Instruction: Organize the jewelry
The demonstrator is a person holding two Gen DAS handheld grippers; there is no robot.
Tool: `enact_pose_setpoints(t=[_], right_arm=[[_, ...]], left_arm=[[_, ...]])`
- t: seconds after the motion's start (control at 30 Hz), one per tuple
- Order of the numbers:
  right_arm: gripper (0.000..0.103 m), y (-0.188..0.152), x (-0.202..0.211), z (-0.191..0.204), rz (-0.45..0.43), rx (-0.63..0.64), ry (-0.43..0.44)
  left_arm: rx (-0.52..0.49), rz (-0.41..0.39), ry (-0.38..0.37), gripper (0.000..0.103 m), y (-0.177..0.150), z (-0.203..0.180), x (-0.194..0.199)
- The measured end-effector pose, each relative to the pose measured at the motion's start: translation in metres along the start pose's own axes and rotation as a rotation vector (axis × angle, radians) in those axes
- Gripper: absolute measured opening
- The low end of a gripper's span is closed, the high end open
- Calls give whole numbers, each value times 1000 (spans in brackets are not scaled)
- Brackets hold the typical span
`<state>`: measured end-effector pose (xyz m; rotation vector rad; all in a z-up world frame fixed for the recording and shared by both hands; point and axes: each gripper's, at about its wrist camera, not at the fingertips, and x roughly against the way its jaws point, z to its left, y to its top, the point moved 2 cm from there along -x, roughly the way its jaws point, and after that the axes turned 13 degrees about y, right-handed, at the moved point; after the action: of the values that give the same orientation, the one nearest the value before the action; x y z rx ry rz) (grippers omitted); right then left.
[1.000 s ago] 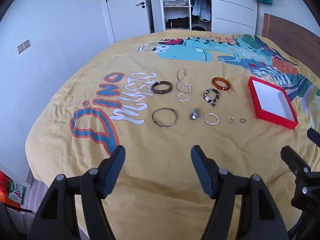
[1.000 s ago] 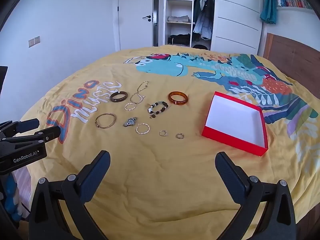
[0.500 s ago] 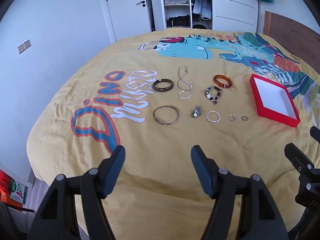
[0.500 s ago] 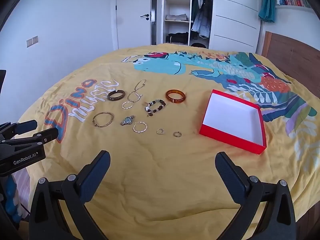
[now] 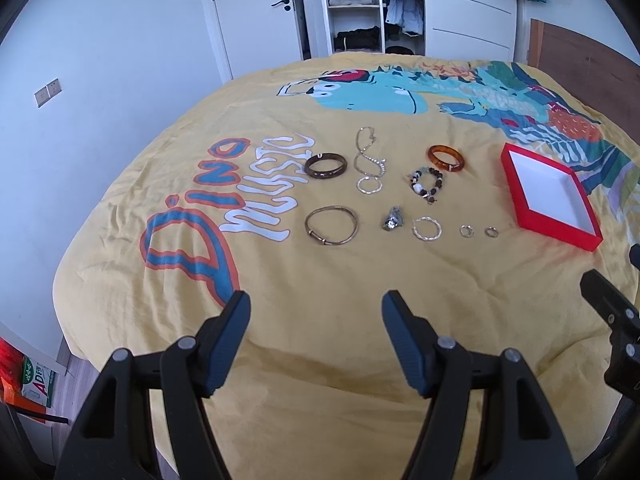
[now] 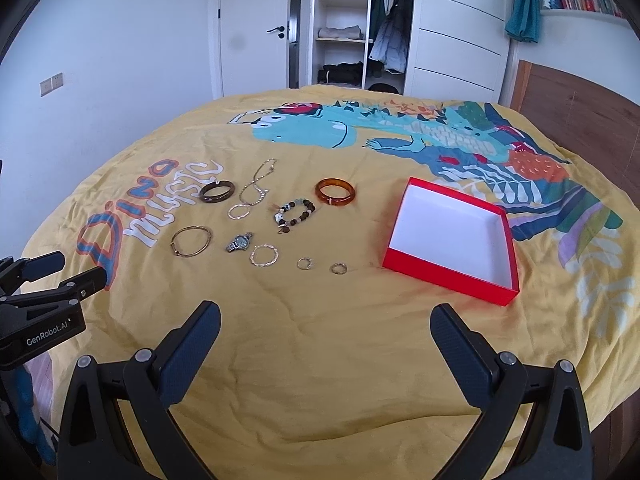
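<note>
Jewelry lies in two rows on a yellow bedspread [image 5: 320, 280]: a dark bangle [image 5: 325, 165], a chain necklace [image 5: 368, 156], an amber bangle [image 5: 445, 157], a bead bracelet [image 5: 427, 184], a thin gold bangle [image 5: 330, 225], a watch [image 5: 392, 219], a twisted ring [image 5: 427, 228] and two small rings [image 5: 466, 231]. An open red box [image 5: 548, 194] with a white inside lies right of them; it also shows in the right wrist view [image 6: 452, 240]. My left gripper [image 5: 316, 312] and right gripper [image 6: 326, 322] are open and empty, near the bed's front edge.
A wooden headboard [image 6: 580, 104] stands at the right. A white door [image 6: 256, 28] and an open wardrobe [image 6: 360, 28] are behind the bed. The floor drops away at the bed's left edge [image 5: 64, 344].
Both grippers have tilted slightly, so the jewelry and box sit a little lower in the views. Nothing on the bed has moved.
</note>
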<state>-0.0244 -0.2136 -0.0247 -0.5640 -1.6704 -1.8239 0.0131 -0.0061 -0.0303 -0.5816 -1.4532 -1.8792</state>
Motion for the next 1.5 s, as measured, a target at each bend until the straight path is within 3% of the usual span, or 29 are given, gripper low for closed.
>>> enact_pose_setpoints(t=[0.6, 1.03, 1.5], right_arm=[[103, 8, 2, -9, -11, -14, 5], [103, 27, 20, -55, -87, -82, -60], [103, 42, 38, -68, -126, -82, -77]], left_arm=[[-2, 11, 18, 67, 4, 2, -2], [22, -57, 48, 67, 43, 22, -1], [50, -114, 72, 67, 71, 47, 15]])
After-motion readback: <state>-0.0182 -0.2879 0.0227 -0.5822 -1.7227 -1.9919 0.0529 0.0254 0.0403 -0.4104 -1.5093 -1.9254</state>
